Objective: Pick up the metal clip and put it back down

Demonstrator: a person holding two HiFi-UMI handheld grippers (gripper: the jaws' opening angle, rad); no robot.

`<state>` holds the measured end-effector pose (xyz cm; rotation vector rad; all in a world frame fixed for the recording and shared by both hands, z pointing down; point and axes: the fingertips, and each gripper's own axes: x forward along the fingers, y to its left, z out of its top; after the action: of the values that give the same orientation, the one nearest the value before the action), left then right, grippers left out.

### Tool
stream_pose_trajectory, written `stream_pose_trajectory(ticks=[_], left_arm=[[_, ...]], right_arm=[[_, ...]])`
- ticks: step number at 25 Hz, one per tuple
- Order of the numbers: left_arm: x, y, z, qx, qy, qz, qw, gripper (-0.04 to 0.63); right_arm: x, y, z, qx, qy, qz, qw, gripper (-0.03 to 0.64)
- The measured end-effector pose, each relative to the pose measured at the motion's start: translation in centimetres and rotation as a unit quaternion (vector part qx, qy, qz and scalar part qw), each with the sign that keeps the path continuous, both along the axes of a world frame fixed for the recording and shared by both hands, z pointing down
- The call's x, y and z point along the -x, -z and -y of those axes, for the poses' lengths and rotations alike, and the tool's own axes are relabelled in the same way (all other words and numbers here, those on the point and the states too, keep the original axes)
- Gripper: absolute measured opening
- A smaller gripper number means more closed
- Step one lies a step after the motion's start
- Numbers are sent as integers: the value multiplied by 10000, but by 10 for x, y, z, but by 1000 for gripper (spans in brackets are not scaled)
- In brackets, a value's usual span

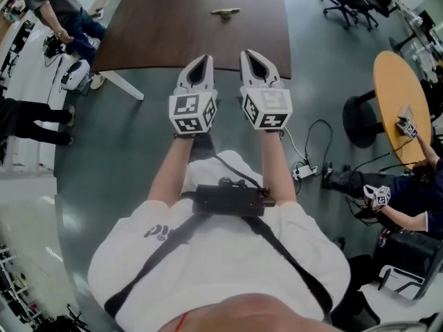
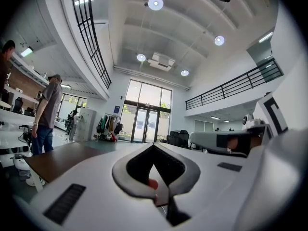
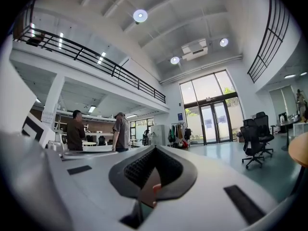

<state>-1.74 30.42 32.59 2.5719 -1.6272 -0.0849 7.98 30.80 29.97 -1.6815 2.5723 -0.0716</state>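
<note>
Table (image 1: 166, 26): clip (image 1: 225, 12) far side, axis crosswise, dead ahead between left gripper (image 1: 203, 59) and right gripper (image 1: 252, 54); both closed, empty

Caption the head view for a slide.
Left gripper and right gripper, both shut and empty, side by side short of the table with the clip.

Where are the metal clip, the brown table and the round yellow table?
metal clip (image 1: 225, 12), head view, middle of the clip.
brown table (image 1: 173, 40), head view, bare top.
round yellow table (image 1: 394, 88), head view, bare top.
</note>
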Motion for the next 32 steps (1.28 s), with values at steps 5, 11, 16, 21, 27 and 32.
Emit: stream_pose_trajectory(ticks=[5, 11, 16, 21, 27, 32], left_arm=[[14, -12, 58, 123, 56, -147, 9998, -3], [29, -7, 152, 82, 99, -336, 9994, -3], [40, 9, 228, -20, -10, -342, 9994, -3], [52, -1, 292, 62, -203, -382, 9990, -3], [78, -26, 334, 115, -214, -40, 9997, -3], [80, -51, 352, 279, -453, 31, 9986, -3]], right_arm=[[8, -13, 57, 151, -52, 32, 9999, 6], [29, -22, 141, 305, 27, -128, 9994, 6], [42, -11, 219, 325, -75, -201, 9992, 6], [59, -35, 290, 541, -166, -270, 9980, 6], [61, -94, 334, 1150, -500, -345, 9915, 6], [49, -118, 355, 1458, -786, -418, 9853, 6]])
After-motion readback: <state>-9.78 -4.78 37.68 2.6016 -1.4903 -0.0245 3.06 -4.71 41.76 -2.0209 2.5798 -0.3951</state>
